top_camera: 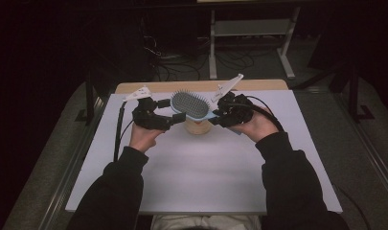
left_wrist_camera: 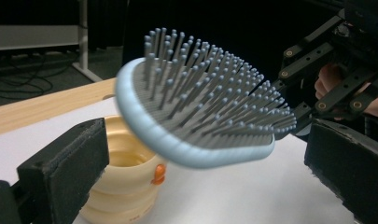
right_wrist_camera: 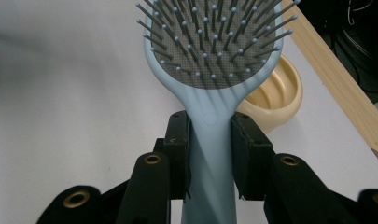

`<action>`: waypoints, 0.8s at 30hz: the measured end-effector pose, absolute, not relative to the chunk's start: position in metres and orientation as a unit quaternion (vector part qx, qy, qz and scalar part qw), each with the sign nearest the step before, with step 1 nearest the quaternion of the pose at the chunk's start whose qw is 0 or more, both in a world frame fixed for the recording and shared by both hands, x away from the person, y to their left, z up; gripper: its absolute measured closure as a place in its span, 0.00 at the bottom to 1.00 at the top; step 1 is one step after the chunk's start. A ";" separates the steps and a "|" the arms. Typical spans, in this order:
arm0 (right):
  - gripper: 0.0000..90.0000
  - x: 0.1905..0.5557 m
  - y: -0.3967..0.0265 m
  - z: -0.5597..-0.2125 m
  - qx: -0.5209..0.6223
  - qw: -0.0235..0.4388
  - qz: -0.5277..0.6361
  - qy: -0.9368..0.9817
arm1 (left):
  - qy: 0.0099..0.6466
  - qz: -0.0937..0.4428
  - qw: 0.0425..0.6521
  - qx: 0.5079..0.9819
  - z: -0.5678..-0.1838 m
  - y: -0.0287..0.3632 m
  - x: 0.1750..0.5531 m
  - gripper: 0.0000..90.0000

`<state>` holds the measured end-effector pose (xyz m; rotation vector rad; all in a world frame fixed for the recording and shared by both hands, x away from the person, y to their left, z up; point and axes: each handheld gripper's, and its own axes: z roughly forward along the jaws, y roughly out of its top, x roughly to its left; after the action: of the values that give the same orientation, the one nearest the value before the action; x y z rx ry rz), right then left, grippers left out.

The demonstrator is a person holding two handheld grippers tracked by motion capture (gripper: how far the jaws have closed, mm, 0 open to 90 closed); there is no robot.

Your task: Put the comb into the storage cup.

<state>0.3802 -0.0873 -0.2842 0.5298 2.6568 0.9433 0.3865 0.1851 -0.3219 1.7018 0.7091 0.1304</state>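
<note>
We see both forearms reach in over the white table (top_camera: pixel 201 177), hands raised near its far middle. The right gripper (right_wrist_camera: pixel 209 154) is clamped on the handle of the pale blue hairbrush (top_camera: pixel 189 105), held above a cream cup (top_camera: pixel 198 127). The left gripper (top_camera: pixel 175 118) has its jaws apart beside the brush head. We can read no writing.

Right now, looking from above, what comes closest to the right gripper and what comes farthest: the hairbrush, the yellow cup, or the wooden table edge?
1. Hairbrush: held in the right gripper, head pointing left.
2. Yellow cup: just below-left, under the brush.
3. Wooden table edge: along the far side.
</note>
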 end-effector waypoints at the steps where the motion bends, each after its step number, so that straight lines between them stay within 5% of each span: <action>1: 0.76 0.380 -0.086 -0.284 0.181 0.139 0.328 0.917 | 0.306 0.054 0.604 0.734 -0.322 0.184 0.387 0.00; 17: 0.76 0.380 -0.086 -0.289 0.183 0.144 0.350 0.907 | 0.326 0.010 0.633 0.702 -0.324 0.168 0.397 0.07; 24: 0.76 0.379 -0.088 -0.289 0.183 0.151 0.358 0.903 | 0.334 -0.002 0.644 0.689 -0.325 0.169 0.400 0.21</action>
<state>0.3790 -0.0883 -0.2889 0.5260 2.5923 1.0281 0.3998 0.1695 -0.3248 1.5690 0.7598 -0.0054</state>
